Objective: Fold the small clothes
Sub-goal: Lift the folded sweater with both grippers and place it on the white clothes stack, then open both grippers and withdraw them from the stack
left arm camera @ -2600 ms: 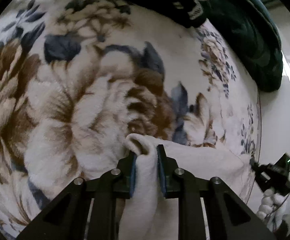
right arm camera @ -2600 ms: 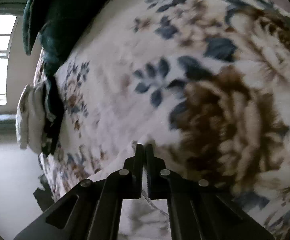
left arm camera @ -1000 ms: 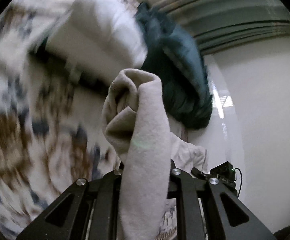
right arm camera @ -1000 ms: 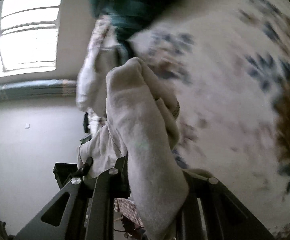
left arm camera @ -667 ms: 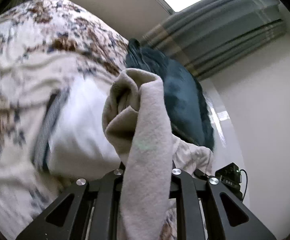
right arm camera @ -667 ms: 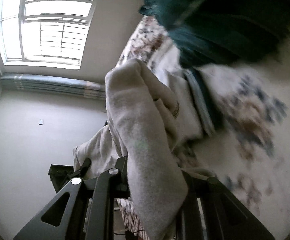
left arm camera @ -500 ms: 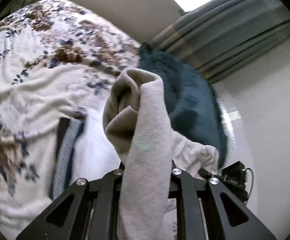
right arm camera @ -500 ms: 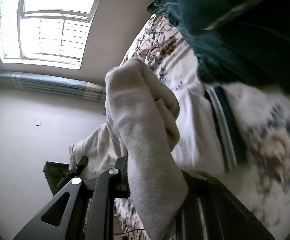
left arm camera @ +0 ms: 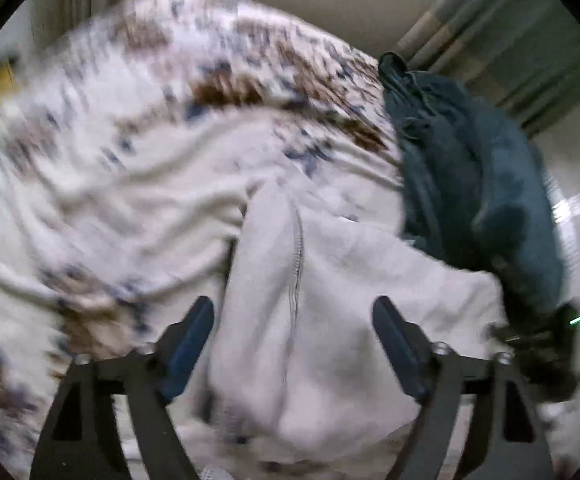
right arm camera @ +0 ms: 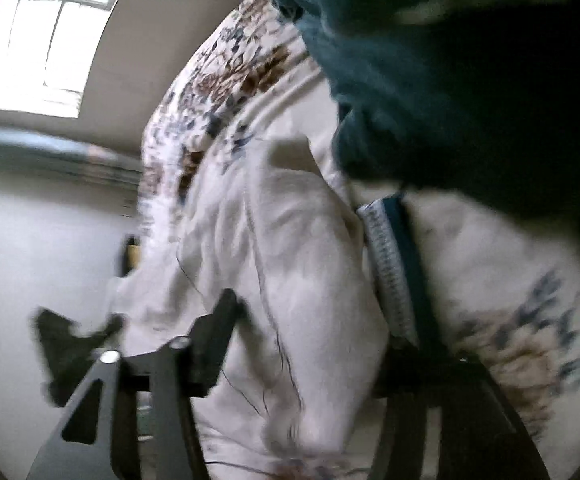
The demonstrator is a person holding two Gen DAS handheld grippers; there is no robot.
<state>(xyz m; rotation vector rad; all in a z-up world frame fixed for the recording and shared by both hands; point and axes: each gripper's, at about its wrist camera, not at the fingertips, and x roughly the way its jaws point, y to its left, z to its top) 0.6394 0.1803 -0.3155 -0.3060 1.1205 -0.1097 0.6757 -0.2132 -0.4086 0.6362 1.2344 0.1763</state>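
Note:
A pale beige garment (left arm camera: pixel 322 300) lies bunched on the floral blanket (left arm camera: pixel 129 184), with a seam down its middle. My left gripper (left arm camera: pixel 294 320) is open, its blue-padded fingers (left arm camera: pixel 193 332) spread on either side of the cloth. In the right wrist view the same garment (right arm camera: pixel 290 280) lies between my right gripper's (right arm camera: pixel 310 320) spread fingers, which are open. It rests against a folded white piece with a striped teal band (right arm camera: pixel 394 264). Both views are blurred.
A dark teal garment pile (left arm camera: pixel 478 184) lies right of the beige one and fills the upper right of the right wrist view (right arm camera: pixel 450 60). The other gripper shows at the right edge (left arm camera: pixel 546 340). A window (right arm camera: pixel 41 40) and bare wall are at left.
Both grippers were shut on the beige garment, holding it up. Now both have opened and the garment has dropped onto the bed beside the folded white piece.

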